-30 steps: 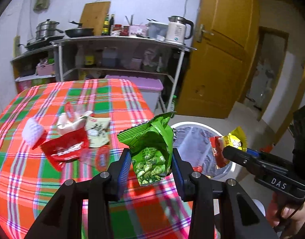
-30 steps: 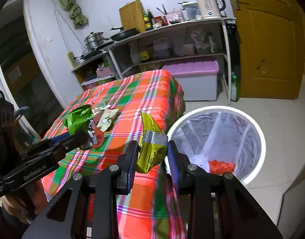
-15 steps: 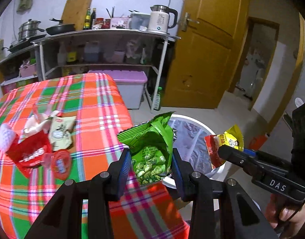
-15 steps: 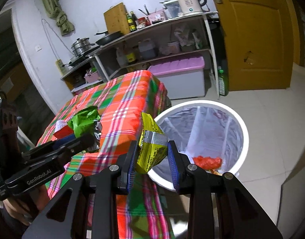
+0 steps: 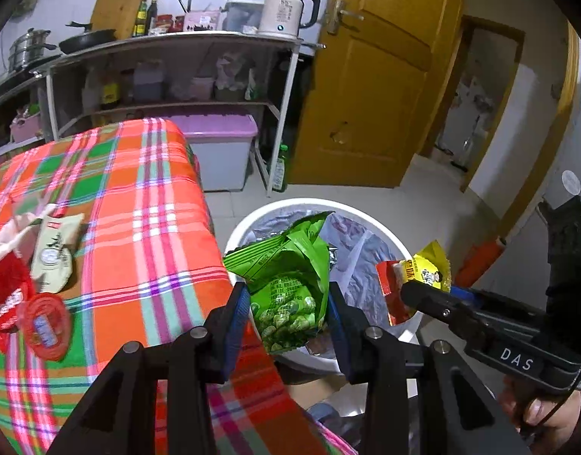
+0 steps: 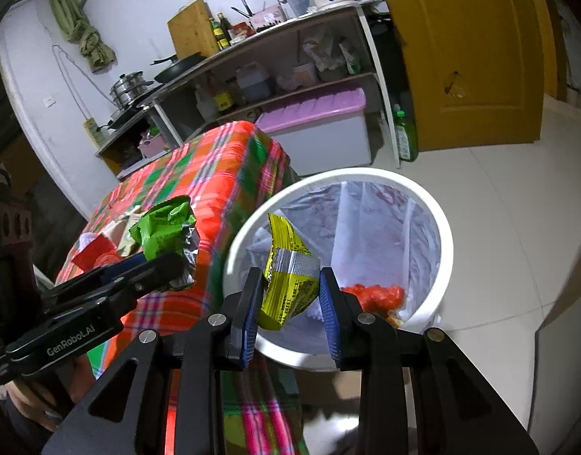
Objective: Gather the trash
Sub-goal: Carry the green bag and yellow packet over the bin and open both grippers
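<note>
My left gripper (image 5: 288,309) is shut on a green snack bag (image 5: 286,280), held above the near rim of a white trash bin (image 5: 248,223) lined with clear plastic. My right gripper (image 6: 290,299) is shut on a yellow and silver wrapper (image 6: 290,269), over the same bin (image 6: 444,235). Red trash (image 6: 373,295) lies inside the bin. In the left wrist view the right gripper (image 5: 408,290) shows at the right with the yellow wrapper (image 5: 429,271). In the right wrist view the left gripper (image 6: 176,265) shows at the left with the green bag (image 6: 163,227).
A table with a plaid cloth (image 5: 138,227) stands left of the bin. On it lie a beige packet (image 5: 55,250), a red wrapper (image 5: 5,295) and a red lid (image 5: 43,326). Behind are a metal shelf (image 5: 176,41), a purple-lidded box (image 5: 222,148) and a yellow door (image 5: 385,76).
Both grippers have moved off the table toward the bin and lower, each keeping its wrapper. The bin now sits right behind both wrappers.
</note>
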`<control>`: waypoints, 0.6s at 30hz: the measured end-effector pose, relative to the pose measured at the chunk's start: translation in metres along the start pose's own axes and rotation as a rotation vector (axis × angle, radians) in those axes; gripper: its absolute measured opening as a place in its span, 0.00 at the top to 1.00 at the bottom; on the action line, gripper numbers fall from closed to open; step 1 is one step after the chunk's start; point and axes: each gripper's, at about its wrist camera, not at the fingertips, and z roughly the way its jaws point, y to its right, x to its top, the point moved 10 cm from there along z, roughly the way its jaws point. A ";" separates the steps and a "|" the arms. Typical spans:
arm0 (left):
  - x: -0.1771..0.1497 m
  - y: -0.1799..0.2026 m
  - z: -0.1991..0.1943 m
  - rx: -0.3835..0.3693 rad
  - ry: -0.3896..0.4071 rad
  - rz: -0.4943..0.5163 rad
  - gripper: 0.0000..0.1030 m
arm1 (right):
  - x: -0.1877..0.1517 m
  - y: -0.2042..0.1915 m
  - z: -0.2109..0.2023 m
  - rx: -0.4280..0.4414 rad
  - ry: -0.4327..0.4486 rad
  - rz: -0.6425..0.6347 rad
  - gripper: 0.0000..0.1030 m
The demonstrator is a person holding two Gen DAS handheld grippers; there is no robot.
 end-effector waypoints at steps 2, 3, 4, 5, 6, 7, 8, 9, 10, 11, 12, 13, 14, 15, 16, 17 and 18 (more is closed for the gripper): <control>0.000 0.003 0.009 -0.009 -0.015 0.003 0.61 | -0.001 0.006 0.003 -0.009 -0.007 0.006 0.70; 0.000 0.005 0.014 -0.014 -0.024 0.005 0.60 | -0.001 0.010 0.005 -0.015 -0.011 0.010 0.70; -0.001 0.007 0.018 -0.017 -0.030 0.007 0.60 | -0.001 0.014 0.007 -0.022 -0.016 0.015 0.70; -0.001 0.008 0.022 -0.020 -0.037 0.009 0.60 | -0.001 0.016 0.008 -0.026 -0.018 0.018 0.70; -0.002 0.011 0.026 -0.024 -0.048 0.010 0.60 | -0.001 0.018 0.010 -0.031 -0.022 0.021 0.69; -0.002 0.012 0.030 -0.028 -0.057 0.010 0.60 | -0.001 0.022 0.012 -0.037 -0.025 0.025 0.69; -0.003 0.013 0.032 -0.033 -0.064 0.009 0.60 | -0.001 0.023 0.013 -0.042 -0.028 0.027 0.69; -0.003 0.014 0.035 -0.039 -0.071 0.009 0.60 | 0.000 0.025 0.014 -0.046 -0.029 0.028 0.69; -0.003 0.015 0.037 -0.039 -0.073 0.010 0.60 | 0.000 0.026 0.015 -0.049 -0.030 0.027 0.69; -0.002 0.015 0.039 -0.039 -0.075 0.011 0.60 | 0.001 0.027 0.015 -0.051 -0.031 0.025 0.69; -0.002 0.015 0.041 -0.041 -0.079 0.011 0.60 | 0.001 0.028 0.016 -0.055 -0.030 0.022 0.69; -0.001 0.016 0.042 -0.047 -0.084 0.007 0.60 | 0.002 0.029 0.016 -0.060 -0.030 0.020 0.69; -0.001 0.016 0.044 -0.053 -0.090 0.003 0.60 | 0.003 0.029 0.017 -0.064 -0.029 0.016 0.69; -0.001 0.016 0.046 -0.056 -0.094 0.002 0.59 | 0.004 0.030 0.018 -0.067 -0.029 0.015 0.69; 0.000 0.016 0.046 -0.060 -0.095 0.000 0.57 | 0.004 0.031 0.018 -0.070 -0.026 0.013 0.66; 0.000 0.017 0.047 -0.065 -0.095 -0.003 0.54 | 0.006 0.031 0.017 -0.073 -0.019 0.014 0.62; 0.001 0.017 0.047 -0.069 -0.092 -0.008 0.49 | 0.006 0.032 0.017 -0.075 -0.015 0.014 0.58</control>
